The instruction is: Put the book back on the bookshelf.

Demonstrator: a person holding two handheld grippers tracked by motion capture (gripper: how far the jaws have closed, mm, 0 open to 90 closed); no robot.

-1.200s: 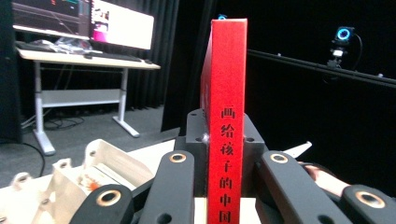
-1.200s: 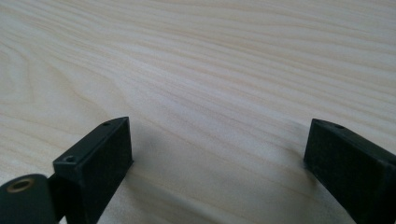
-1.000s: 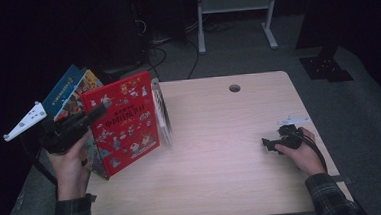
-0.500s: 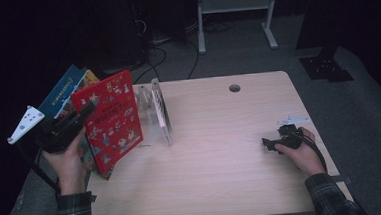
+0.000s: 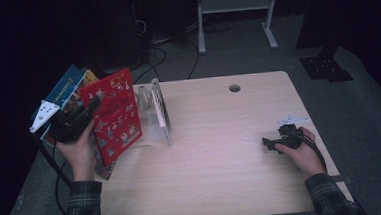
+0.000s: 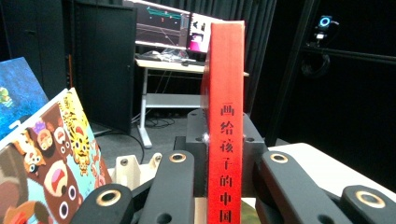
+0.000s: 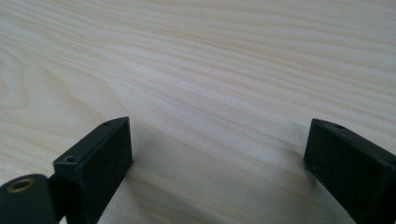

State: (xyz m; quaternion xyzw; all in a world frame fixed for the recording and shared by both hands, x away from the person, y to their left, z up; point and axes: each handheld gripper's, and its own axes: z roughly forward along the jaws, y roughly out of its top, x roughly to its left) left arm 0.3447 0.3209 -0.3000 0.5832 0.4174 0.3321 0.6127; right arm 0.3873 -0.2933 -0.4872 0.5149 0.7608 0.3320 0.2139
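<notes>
L gripper [image 5: 86, 114] clamped on red book [image 5: 112, 112], held upright off table's [image 5: 221, 155] far-left edge, just left of clear rack [image 5: 159, 112]. Spine [image 6: 226, 140] sits betw. jaws. Other books [image 5: 67, 87] lean behind, left. To do well, I'd judge: keep book vertical, line edge w/ a rack slot, lower slow. L hand [image 5: 78, 149] raised, wrist cocked. R gripper [image 5: 276, 143] rests near-right on table, jaws apart, nothing betw.

left gripper [image 5: 86, 115] raised at the table's left edge, jaws closed on a thin upright object, held in the left hand [image 5: 77, 150]. right gripper [image 5: 272, 143] lies low, jaws spread wide.
</notes>
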